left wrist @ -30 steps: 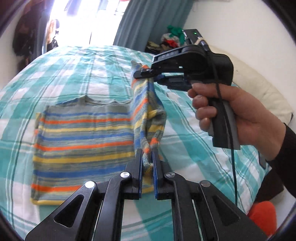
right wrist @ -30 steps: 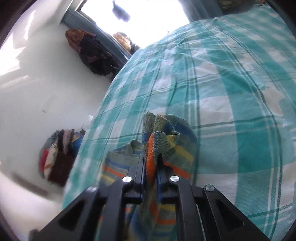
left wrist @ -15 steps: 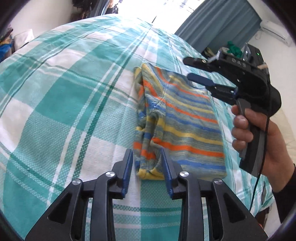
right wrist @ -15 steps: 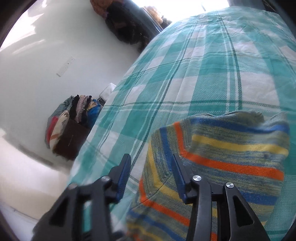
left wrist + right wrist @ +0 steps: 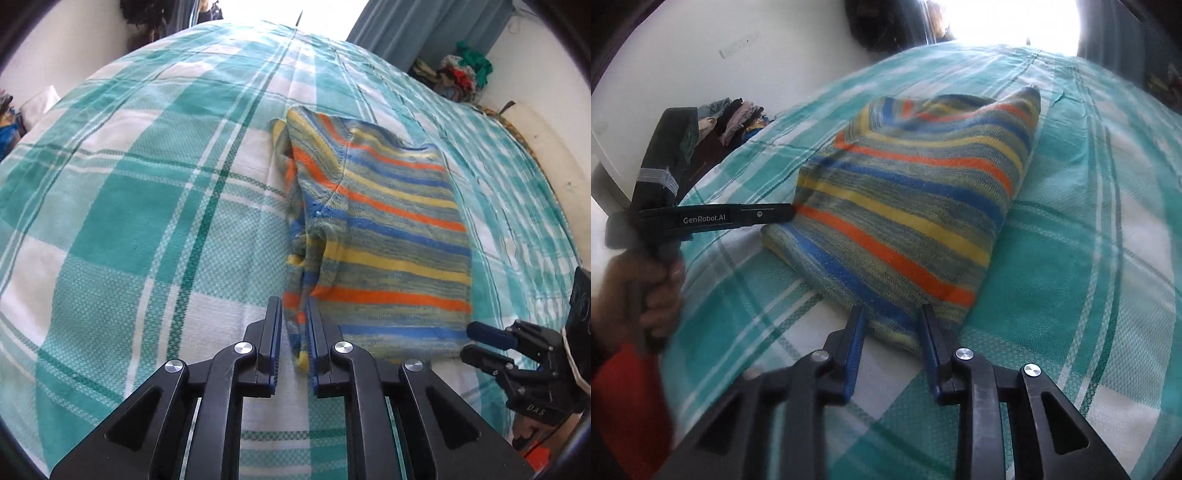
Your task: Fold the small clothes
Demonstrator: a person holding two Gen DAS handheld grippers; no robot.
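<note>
A small striped knit garment [image 5: 384,236] in orange, blue, yellow and grey lies folded on the bed; it also shows in the right wrist view [image 5: 916,206]. My left gripper [image 5: 295,332] is open, its fingers either side of the garment's near left edge, and it shows from the side in the right wrist view [image 5: 792,213]. My right gripper [image 5: 892,332] is open, its fingers astride the garment's near corner. It also shows in the left wrist view [image 5: 467,339], open at the garment's near right corner.
The bed is covered by a teal and white checked sheet [image 5: 147,192]. Piles of clothes [image 5: 461,74] lie beyond the far right corner and against the wall [image 5: 731,118]. A curtain [image 5: 424,29] hangs at the window.
One second ago both grippers were shut on the garment's lifted edge. They laid it over, let go, and the right gripper moved round to the garment's near right corner.
</note>
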